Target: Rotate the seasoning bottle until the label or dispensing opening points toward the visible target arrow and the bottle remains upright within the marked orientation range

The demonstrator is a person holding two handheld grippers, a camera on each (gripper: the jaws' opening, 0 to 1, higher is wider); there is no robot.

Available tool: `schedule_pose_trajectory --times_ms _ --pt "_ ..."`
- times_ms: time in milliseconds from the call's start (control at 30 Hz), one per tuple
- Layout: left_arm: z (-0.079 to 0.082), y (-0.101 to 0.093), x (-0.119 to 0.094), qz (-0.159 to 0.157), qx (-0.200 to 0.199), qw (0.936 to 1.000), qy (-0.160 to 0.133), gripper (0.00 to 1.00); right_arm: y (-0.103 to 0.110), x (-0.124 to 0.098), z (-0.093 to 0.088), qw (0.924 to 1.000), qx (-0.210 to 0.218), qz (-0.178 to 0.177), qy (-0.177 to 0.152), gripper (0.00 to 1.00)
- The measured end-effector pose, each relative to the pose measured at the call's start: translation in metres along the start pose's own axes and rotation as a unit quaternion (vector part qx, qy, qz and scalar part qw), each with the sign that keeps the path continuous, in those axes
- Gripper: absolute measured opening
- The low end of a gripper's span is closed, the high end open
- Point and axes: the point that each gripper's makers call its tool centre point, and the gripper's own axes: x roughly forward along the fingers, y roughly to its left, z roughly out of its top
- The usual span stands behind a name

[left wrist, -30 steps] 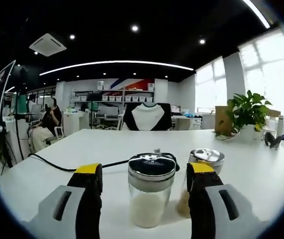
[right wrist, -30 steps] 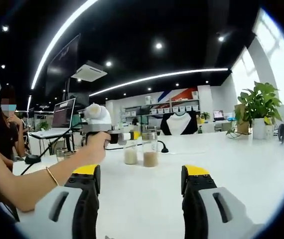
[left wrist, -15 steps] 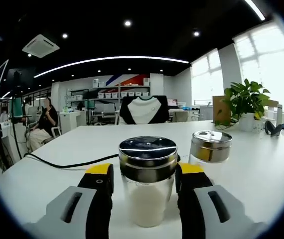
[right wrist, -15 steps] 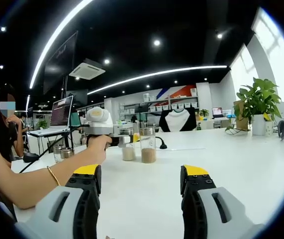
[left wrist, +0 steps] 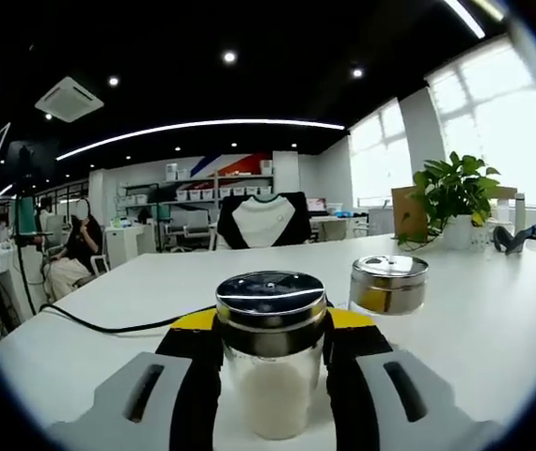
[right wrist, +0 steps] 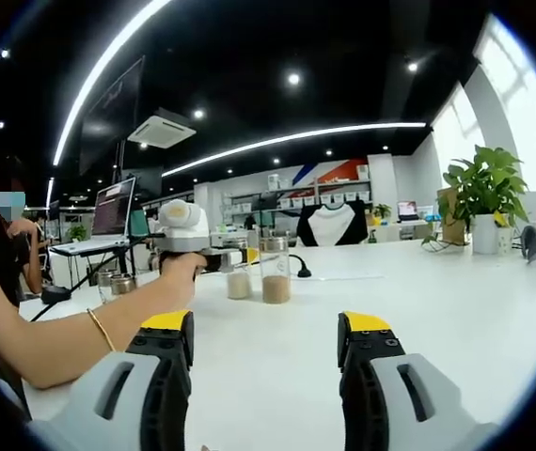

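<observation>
since a sec ago our left gripper closed in, jaws now hugging the white-powder bottle | table > plant > second bottle just behind-right | right gripper spread wide, idle, holding nothing | grip's presumably for twisting upright | can't spot arrow, label or opening

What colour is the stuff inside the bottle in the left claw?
White powder in the bottle, best seen in the left gripper view.
</observation>
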Motion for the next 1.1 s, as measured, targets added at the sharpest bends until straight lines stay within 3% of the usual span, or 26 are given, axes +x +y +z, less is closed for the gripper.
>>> schedule_pose_trajectory --times_ms 67,333,400,467,667,1100 --pt "0.001 -0.006 0.001 -0.017 0.011 0.9998 0.008 0.43 0.001 0.0 -0.001 1.0 -0.001 0.001 0.002 0.61" --pt "0.002 -0.001 -0.001 -0.011 0.011 0.9998 0.012 0.43 0.001 -0.001 0.001 1.0 0.001 0.0 0.0 0.61" --pt "0.004 -0.001 -0.001 -0.025 0.0 0.9996 0.012 0.43 0.001 -0.002 0.001 1.0 0.001 0.0 0.0 0.61" --pt "0.011 0.0 -0.004 -0.024 -0.019 0.9995 0.001 0.43 0.0 -0.003 0.0 1.0 0.003 -0.001 0.0 0.61" --pt "0.038 -0.002 -0.013 -0.02 0.0 0.9996 -0.019 0.43 -0.001 -0.004 0.001 1.0 0.005 -0.003 -0.002 0.6" --pt "0.087 -0.013 -0.059 -0.048 0.027 0.997 -0.055 0.43 -0.003 -0.007 0.006 0.9999 0.007 -0.004 -0.01 0.6"
